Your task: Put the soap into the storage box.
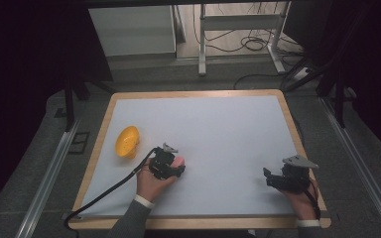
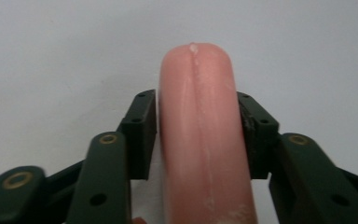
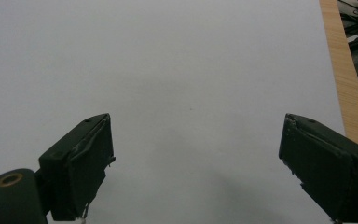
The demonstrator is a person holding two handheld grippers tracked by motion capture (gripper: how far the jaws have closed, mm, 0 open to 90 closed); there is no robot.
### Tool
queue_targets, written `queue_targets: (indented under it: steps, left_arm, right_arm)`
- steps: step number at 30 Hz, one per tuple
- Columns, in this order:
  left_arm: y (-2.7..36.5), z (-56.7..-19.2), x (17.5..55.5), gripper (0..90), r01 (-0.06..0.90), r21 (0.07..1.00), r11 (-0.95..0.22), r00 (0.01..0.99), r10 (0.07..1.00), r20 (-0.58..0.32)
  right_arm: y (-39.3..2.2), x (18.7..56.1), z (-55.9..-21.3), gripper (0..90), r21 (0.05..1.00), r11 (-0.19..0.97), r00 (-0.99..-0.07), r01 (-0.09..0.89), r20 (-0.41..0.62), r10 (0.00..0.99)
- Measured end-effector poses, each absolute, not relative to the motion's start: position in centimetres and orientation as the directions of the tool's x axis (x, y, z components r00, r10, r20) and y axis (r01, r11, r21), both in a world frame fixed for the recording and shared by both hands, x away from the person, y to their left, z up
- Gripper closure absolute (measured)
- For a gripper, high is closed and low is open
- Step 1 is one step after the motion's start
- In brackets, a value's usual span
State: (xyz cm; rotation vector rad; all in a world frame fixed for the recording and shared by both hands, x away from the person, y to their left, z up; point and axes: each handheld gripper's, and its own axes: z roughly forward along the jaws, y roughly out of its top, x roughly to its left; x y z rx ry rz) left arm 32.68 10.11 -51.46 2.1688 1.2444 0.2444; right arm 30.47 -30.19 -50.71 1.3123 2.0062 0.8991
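Observation:
A pink sausage-shaped piece (image 2: 198,135) lies lengthwise between the jaws of my left gripper (image 2: 197,105), and both pads press on its sides, so the gripper is shut on it. From above, the left gripper (image 1: 174,167) is low over the white mat, left of centre, with the pink piece's (image 1: 179,161) end sticking out past the jaws. A yellow bowl (image 1: 127,141) lies tipped on its side to the left of that hand. My right gripper (image 1: 269,177) rests near the front right of the mat. Its jaws stand wide apart with nothing between the fingertips (image 3: 86,158).
The white mat (image 1: 218,129) covers a table with a wooden rim (image 1: 291,124). A black cable (image 1: 104,191) trails from the left gripper over the front left edge. Beyond the table are a metal frame (image 1: 202,39) and floor cables.

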Motion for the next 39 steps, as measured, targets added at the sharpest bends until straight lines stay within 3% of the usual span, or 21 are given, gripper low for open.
queue_targets:
  steps: [9,39]
  left_arm:
    - [10.3,-51.3,32.8,59.5,0.722,0.598,-0.347,0.525,0.838,-0.147]
    - [12.6,-47.8,31.5,60.0,0.672,0.66,-0.337,0.554,0.82,-0.145]
  right_arm:
    - [-30.2,30.4,-50.6,9.7,0.788,0.292,-0.353,0.542,-0.101,0.93]
    - [-30.4,30.4,-50.6,9.8,0.79,0.288,-0.352,0.541,-0.098,0.931]
